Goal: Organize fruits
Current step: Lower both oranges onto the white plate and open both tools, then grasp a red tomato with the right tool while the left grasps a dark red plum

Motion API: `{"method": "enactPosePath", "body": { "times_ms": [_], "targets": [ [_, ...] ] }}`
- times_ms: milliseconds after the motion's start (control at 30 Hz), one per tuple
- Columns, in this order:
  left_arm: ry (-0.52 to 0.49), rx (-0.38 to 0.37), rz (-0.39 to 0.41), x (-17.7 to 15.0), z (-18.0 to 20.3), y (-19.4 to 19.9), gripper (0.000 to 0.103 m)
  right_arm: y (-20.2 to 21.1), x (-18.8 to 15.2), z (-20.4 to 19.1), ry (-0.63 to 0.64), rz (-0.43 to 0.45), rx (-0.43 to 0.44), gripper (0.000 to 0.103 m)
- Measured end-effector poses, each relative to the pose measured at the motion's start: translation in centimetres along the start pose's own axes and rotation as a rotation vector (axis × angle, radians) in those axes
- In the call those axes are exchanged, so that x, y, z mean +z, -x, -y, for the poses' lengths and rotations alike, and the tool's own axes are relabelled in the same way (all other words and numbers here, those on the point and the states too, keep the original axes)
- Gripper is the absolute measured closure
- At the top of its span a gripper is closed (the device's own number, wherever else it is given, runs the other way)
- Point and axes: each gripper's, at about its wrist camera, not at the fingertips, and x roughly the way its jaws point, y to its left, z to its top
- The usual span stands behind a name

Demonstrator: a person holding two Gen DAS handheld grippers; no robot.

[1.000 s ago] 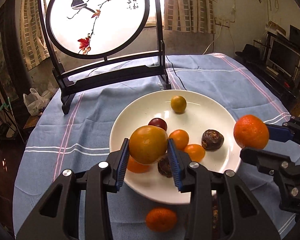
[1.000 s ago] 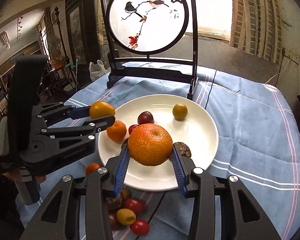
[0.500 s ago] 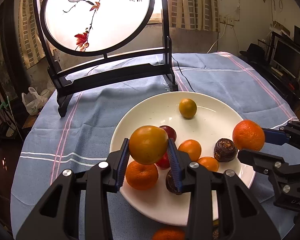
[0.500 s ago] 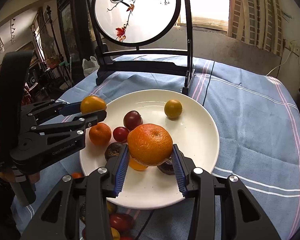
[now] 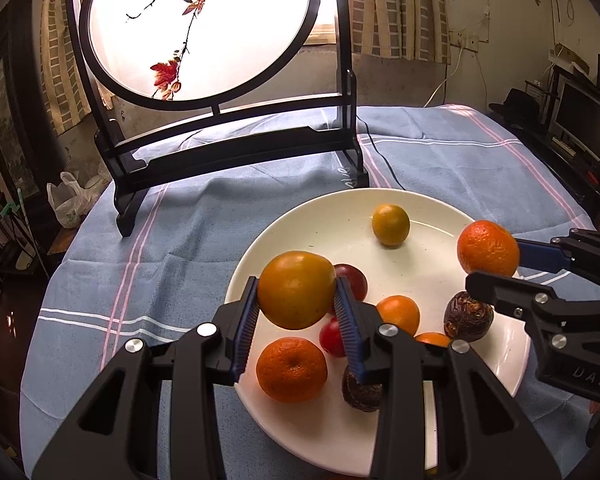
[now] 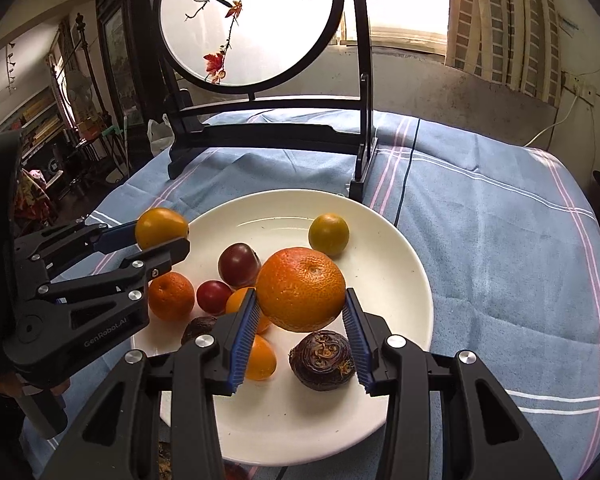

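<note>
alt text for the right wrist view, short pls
The right gripper holds a large orange above a white plate of small fruit on a blue cloth. At left, the left gripper holds a yellow-orange fruit over the plate's edge.

Readable markings:

1. Left gripper (image 6: 162,240), seen in the right wrist view at 9 o'clock: "GenRobot.AI" in pale lettering along the lower black arm of its body.
2. Right gripper (image 5: 488,268), seen in the left wrist view at 4 o'clock: the partial letters "DAS" on its black body; the rest runs out of frame.
3. Round painted screen (image 5: 204,28), at 12 o'clock in both views: small black Chinese characters in two short columns at its upper right, too small to read reliably.
</note>
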Motion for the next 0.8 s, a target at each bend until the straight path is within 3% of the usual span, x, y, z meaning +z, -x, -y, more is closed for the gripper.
{"method": "enactPosePath", "body": {
  "times_ms": [500, 567, 800],
  "targets": [
    [-0.003, 0.016, -0.018, 0.3, 0.5, -2.1, 0.064, -3.2, 0.8, -0.1, -0.007, -0.057, -0.038, 0.059],
    [0.001, 0.019, -0.013, 0.4, 0.5, -2.1, 0.039, -3.3, 0.8, 0.0, -0.012, -0.054, -0.031, 0.052],
    [0.010, 0.019, 0.016, 0.3, 0.0, -1.2, 0.035, -1.0, 1.1, 0.0, -0.011, 0.004, -0.034, 0.048]
  ]
}}
